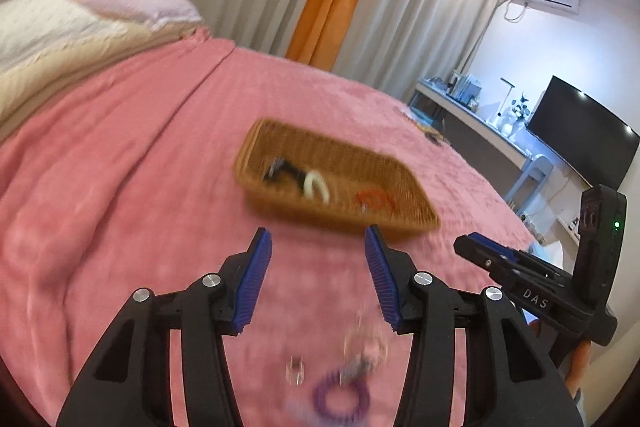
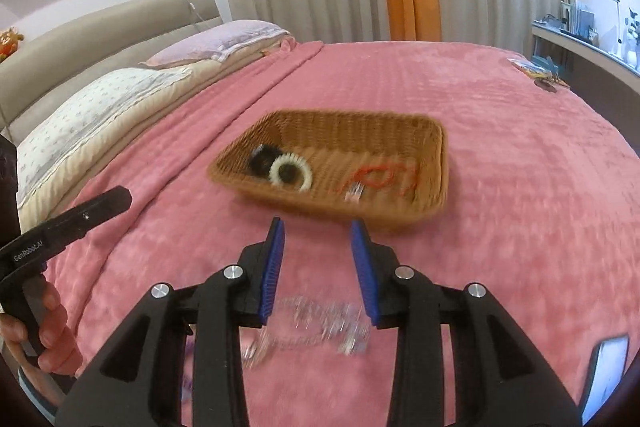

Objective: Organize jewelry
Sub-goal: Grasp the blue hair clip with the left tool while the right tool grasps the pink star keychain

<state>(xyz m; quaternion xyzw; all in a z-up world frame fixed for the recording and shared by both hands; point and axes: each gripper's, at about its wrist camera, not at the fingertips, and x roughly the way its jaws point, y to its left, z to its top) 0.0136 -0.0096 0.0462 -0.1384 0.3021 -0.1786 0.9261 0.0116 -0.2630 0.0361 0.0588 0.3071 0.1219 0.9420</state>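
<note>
Progress: I read the task as partly done. The wicker basket (image 2: 332, 163) sits on the pink bedspread (image 2: 520, 187) and already holds a black ring-shaped piece (image 2: 262, 157), a white bracelet (image 2: 290, 173) and an orange-red string (image 2: 384, 177).

Remaining: loose on the bedspread, nearer me than the basket, I see a clear, glittery chain or bracelet (image 2: 320, 323) and a purple coil ring (image 1: 342, 399); motion blur makes their exact form uncertain.

Grippers: my left gripper (image 1: 318, 279) and right gripper (image 2: 318, 269) both stand released, jaws apart, with nothing between the pads.

Orientation: in the right wrist view the basket's long axis runs across the picture from left to right, tilted slightly, with its open top up. The clear chain lies roughly parallel to it, stretched sideways beneath my right gripper.
</note>
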